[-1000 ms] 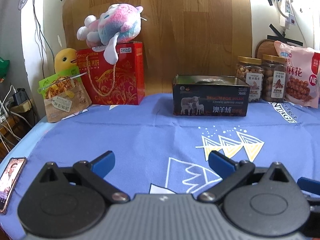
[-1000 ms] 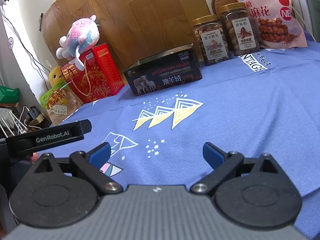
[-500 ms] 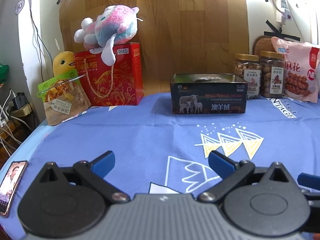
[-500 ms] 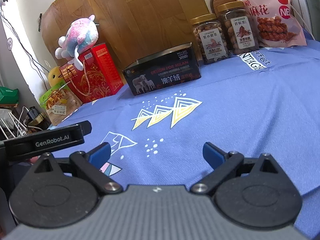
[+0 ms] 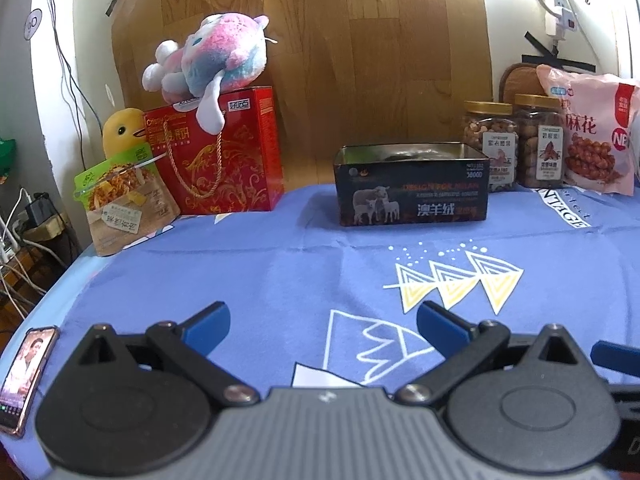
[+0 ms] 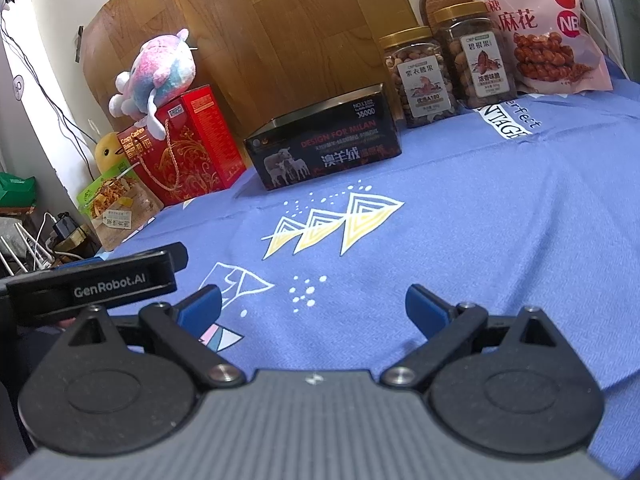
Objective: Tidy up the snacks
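Observation:
An open dark tin box (image 5: 412,186) with sheep on its front stands at the back middle of the blue cloth; it also shows in the right wrist view (image 6: 324,148). Two nut jars (image 5: 490,144) (image 6: 418,76) and a pink twist-snack bag (image 5: 588,132) (image 6: 536,24) stand at the back right. A green and brown snack pouch (image 5: 122,200) (image 6: 114,206) leans at the back left. My left gripper (image 5: 322,326) is open and empty over the near cloth. My right gripper (image 6: 314,310) is open and empty, to the right of the left one.
A red gift box (image 5: 224,156) with a pink plush toy (image 5: 208,60) on top and a yellow duck toy (image 5: 122,130) stand at the back left. A phone (image 5: 24,372) lies at the table's left edge. Cables hang off the left side.
Both grippers have moved slightly, shifting the views a little; the back objects look a little nearer in the right wrist view. Both stay open and empty.

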Motion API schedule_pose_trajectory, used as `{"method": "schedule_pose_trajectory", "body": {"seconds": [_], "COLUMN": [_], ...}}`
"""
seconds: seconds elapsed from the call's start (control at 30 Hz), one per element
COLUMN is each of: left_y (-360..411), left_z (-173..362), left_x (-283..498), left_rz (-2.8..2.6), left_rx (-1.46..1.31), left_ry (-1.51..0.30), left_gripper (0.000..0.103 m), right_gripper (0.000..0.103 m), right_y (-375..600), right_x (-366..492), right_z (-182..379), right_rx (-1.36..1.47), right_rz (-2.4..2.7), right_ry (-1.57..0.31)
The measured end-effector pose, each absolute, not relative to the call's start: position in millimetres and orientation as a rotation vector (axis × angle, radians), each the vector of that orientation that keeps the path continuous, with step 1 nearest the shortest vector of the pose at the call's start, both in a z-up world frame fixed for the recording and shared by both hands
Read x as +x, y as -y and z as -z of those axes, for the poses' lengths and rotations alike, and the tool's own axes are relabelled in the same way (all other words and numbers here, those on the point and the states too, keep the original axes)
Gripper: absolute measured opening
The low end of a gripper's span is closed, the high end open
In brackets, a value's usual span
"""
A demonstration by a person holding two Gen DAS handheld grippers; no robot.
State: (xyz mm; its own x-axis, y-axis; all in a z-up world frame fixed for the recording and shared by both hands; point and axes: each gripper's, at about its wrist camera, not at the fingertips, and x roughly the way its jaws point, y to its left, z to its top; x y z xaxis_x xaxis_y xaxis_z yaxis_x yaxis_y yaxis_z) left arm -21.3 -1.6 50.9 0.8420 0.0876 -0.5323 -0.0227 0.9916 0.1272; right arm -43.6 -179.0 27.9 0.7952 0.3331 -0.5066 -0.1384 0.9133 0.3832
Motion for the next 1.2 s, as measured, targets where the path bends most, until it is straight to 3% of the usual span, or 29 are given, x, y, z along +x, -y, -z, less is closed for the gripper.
{"method": "schedule_pose_trajectory", "body": {"seconds": [1.2], "left_y": [-1.4], "left_z": [-50.4], "left_x": [-15.7], "left_rz": [-0.039], "left_rx": [0.084], "left_ry": [-0.649], "left_gripper": [0.103], "right_gripper": [0.100], "right_y": [183.3], "right_x": [-46.6], "right_z": [-28.8], "right_rx": [0.355], "right_rz": [-0.246], "right_ry": [-0.599]}}
